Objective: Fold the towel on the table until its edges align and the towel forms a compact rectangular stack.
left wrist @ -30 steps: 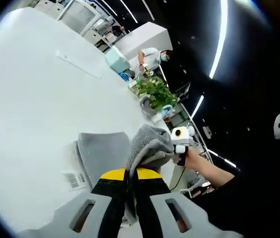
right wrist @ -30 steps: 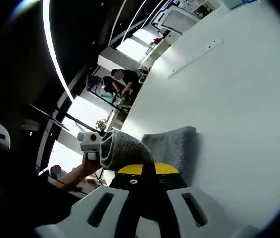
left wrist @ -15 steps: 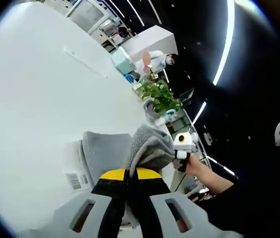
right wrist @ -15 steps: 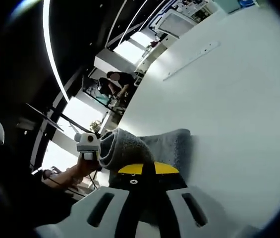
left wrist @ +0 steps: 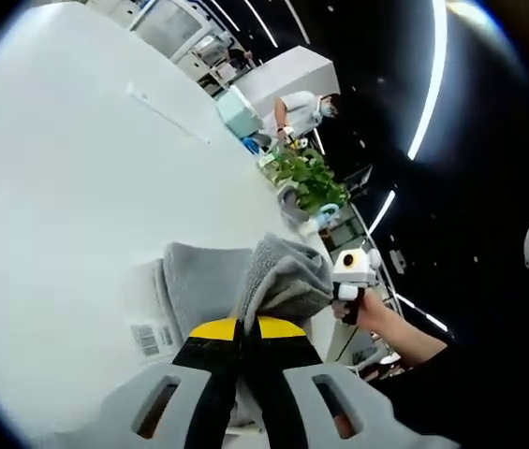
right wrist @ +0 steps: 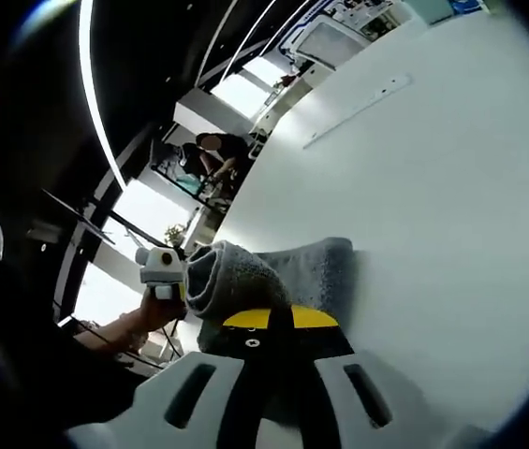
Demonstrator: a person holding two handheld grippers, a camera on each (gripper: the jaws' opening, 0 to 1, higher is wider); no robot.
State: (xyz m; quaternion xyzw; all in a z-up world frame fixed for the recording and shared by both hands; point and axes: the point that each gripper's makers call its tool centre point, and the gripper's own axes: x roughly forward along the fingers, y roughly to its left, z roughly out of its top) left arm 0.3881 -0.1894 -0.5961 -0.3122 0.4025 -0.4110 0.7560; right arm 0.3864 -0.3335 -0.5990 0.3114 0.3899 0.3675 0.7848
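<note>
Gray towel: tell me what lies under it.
The gray towel rests on the white table, with its near edge lifted by both tools. A barcode label shows beside it; anything beneath is covered.

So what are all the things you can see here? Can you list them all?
towel: one, grey, on the table, near edge lifted and pinched in both grippers
label: one, white with a barcode, on the towel's corner
table: one, white, under the towel
strip: one, white, flat on the table far off
plant: one, green, past the table's edge
people: two, in the background
left gripper: one, black and yellow jaws shut on the towel
right gripper: one, the same, shut on the towel
hand: one, holding the right gripper
</note>
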